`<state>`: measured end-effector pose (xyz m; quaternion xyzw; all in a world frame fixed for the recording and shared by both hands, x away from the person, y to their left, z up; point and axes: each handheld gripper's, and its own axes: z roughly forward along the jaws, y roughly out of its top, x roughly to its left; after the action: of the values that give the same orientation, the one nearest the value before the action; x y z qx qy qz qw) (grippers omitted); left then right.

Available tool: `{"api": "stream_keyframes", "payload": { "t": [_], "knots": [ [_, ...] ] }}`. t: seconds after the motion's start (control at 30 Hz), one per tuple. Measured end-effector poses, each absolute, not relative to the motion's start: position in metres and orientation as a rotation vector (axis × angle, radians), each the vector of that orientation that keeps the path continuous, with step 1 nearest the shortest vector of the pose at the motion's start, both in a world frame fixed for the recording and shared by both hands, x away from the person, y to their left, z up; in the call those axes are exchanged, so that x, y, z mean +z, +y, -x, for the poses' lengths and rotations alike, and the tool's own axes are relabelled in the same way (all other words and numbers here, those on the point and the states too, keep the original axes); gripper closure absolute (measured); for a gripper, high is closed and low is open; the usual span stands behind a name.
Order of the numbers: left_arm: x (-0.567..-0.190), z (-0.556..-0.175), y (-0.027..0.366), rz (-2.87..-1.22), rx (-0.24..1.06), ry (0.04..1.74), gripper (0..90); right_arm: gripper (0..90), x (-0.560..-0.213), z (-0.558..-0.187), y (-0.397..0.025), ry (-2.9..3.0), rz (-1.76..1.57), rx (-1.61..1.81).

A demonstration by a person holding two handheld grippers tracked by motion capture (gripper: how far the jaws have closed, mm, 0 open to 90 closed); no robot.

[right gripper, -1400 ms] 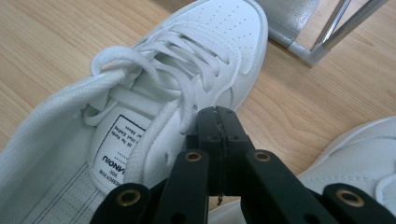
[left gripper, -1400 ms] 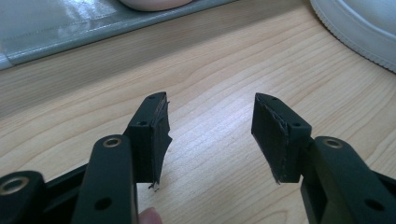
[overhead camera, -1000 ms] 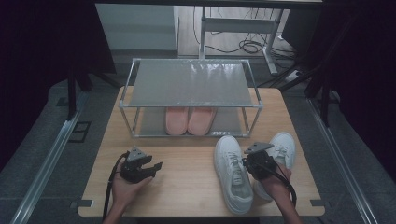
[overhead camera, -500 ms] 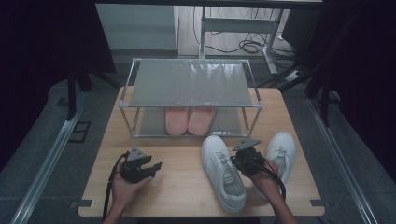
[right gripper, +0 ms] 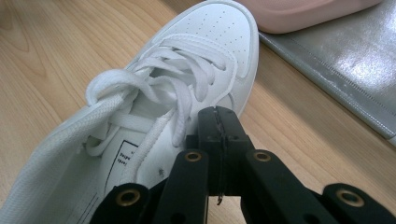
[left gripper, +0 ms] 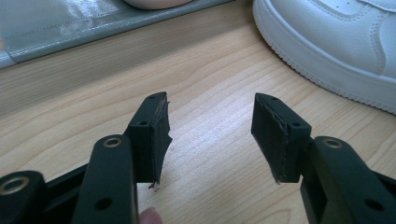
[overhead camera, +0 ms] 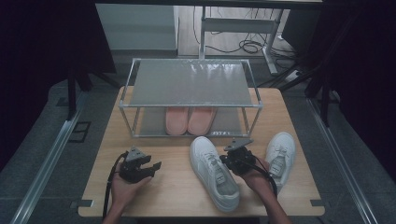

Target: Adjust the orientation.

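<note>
A white sneaker [overhead camera: 214, 172] lies on the wooden table [overhead camera: 173, 196], toe toward the rack. My right gripper [overhead camera: 237, 157] is shut, its jaws pressed together against the sneaker's right side by the laces [right gripper: 187, 88]. Nothing shows between the jaws of the right gripper [right gripper: 218, 116]. The matching sneaker [overhead camera: 280, 154] lies apart at the right. My left gripper [overhead camera: 139, 166] rests near the front left, held by a hand. This left gripper [left gripper: 210, 121] stands open over bare wood, with the sneaker [left gripper: 336, 37] farther off.
A metal-framed two-level shoe rack [overhead camera: 191, 84] stands at the back of the table. A pair of pink slippers [overhead camera: 189, 120] sits on its lower shelf [right gripper: 336, 51]. Bare wood lies between the grippers. The floor drops away around the table.
My right gripper and the white sneaker beside it have shifted left together, away from the other sneaker. The left gripper has stayed still and open.
</note>
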<state>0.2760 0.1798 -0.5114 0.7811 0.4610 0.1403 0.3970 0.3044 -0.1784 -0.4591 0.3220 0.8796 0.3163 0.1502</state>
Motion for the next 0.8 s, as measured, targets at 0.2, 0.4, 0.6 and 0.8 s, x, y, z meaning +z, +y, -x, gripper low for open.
{"api": "stream_keyframes", "payload": {
  "t": [0.2,0.4,0.6,0.8],
  "knots": [
    [-0.511,-0.276,0.181,-1.977,0.361,1.170,46.9,88.7,-0.453,-0.304,-0.193,2.515,-0.939,0.994],
    [-0.511,-0.276,0.182,-1.973,0.351,1.173,46.9,90.0,-0.440,-0.288,-0.210,2.461,-0.937,1.096],
    [-0.510,-0.276,0.182,-1.973,0.355,1.169,46.8,90.0,-0.434,-0.274,-0.226,2.428,-0.946,1.164],
    [-0.509,-0.275,0.184,-1.967,0.359,1.178,46.7,90.0,-0.438,-0.263,-0.236,2.398,-0.949,1.245]
  ]
}}
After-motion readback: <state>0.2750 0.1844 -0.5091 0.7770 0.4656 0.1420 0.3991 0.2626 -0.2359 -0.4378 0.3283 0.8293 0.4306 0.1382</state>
